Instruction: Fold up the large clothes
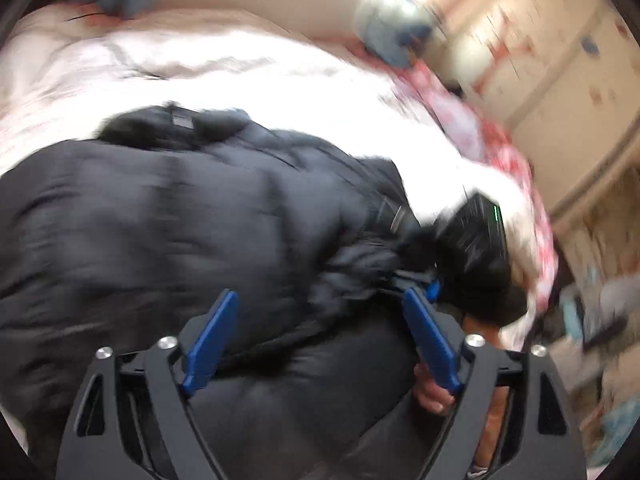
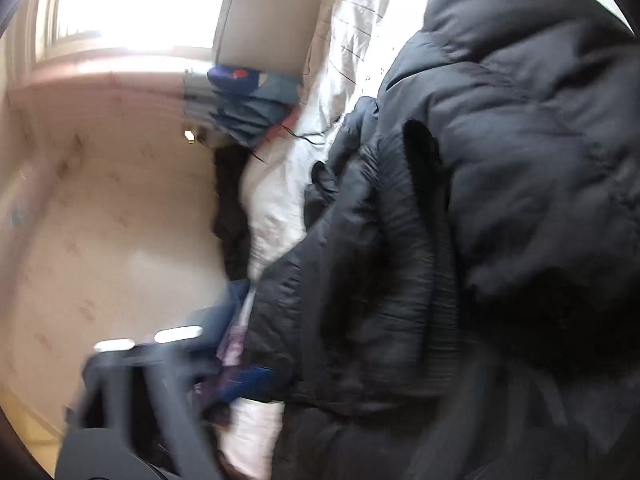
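Black puffer jacket [image 1: 168,208] is lying bunched on bed w/ white sheet [image 1: 248,80]. Left tongs [image 1: 320,336] are hanging wide above it, holding nothing, prob. seeking an edge. Right tongs [image 2: 240,344] are blurring; can't tell their state.

- The left gripper [image 1: 320,336] has two flat blue fingers [image 1: 210,342] with rounded tips on a matte black frame.
- Its black linkage arms carry triangular cut-outs and four silver round screw heads [image 1: 167,342] along the top.
- Bare skin of a hand [image 1: 434,394] with a pale fingernail shows behind its right-hand finger.
- The right gripper [image 2: 240,344] is badly blurred: black frame, blue fingers, bright silver streaks where its screws sit.
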A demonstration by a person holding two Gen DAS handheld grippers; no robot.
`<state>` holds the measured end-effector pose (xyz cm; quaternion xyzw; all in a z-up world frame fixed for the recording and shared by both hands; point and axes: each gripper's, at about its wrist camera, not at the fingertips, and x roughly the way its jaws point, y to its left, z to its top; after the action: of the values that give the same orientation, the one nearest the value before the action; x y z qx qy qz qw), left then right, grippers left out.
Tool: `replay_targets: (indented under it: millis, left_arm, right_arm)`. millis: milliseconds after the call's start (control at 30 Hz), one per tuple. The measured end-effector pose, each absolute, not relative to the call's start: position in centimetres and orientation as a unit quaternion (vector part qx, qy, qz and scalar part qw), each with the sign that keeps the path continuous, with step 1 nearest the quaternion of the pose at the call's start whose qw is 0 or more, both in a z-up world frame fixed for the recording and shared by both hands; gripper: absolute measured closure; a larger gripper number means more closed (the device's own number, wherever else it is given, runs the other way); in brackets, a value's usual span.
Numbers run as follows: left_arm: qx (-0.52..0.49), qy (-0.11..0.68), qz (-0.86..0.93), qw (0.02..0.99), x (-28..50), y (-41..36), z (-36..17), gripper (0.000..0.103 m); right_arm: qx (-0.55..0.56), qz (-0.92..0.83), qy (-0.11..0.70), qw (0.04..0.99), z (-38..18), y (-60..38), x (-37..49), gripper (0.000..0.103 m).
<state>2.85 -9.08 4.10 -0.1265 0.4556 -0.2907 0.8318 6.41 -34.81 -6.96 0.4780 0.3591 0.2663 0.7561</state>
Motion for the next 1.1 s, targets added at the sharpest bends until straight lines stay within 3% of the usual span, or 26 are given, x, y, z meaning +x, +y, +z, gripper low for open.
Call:
replay_targets:
  millis: [33, 133, 267, 600, 700, 733, 867, 967, 1067, 1100]
  left_arm:
    - [-0.142, 0.448, -0.277, 0.838, 2.8, -7.4, 4.5, 0.02]
    - [-0.207, 0.4, -0.222, 0.865, 2.3, -0.7, 6.2, 0.019]
    - [-0.251, 0.361, -0.183, 0.879, 2.5, 3.8, 6.9, 0.01]
    - [-0.229, 0.452, -0.136, 0.851, 7.2, 3.0, -2.1, 0.01]
    - [-0.211, 0.469, -0.126, 0.848, 7.6, 2.7, -3.8, 0.01]
    - [-0.211, 0.469, -0.121, 0.849, 7.4, 2.7, -3.3, 0.01]
    - [-0.213, 0.417, -0.128, 0.874, 6.0, 3.0, 0.0, 0.01]
    - [-0.203, 0.416, -0.131, 0.877, 6.6, 2.8, 0.4, 0.008]
    - [-0.218, 0.451, -0.122, 0.857, 8.1, 2.9, -2.0, 0.008]
    - [-0.22, 0.467, -0.12, 0.848, 8.5, 2.8, -3.4, 0.008]
  right_arm:
    - [0.452, 0.249, 0.36, 0.777, -6.4, -34.5, 6.1, 0.089]
    - [0.351, 0.224, 0.309, 0.855, -1.7, -33.2, 4.4, 0.091]
    - [0.251, 0.191, 0.219, 0.923, 4.4, -32.6, 2.1, 0.092]
    - [0.266, 0.07, 0.336, 0.901, -2.5, -38.0, 6.5, 0.092]
    - [0.263, 0.061, 0.362, 0.892, -3.9, -38.0, 6.9, 0.088]
    - [0.264, 0.051, 0.357, 0.895, -3.6, -38.2, 6.7, 0.08]
    - [0.25, -0.02, 0.244, 0.937, 0.6, -39.4, 3.0, 0.053]
    - [0.191, 0.021, 0.188, 0.963, 3.2, -36.7, 1.5, 0.046]
    - [0.174, 0.068, 0.248, 0.951, 1.9, -33.9, 3.6, 0.045]
    - [0.17, 0.073, 0.303, 0.935, 0.3, -33.3, 5.1, 0.045]
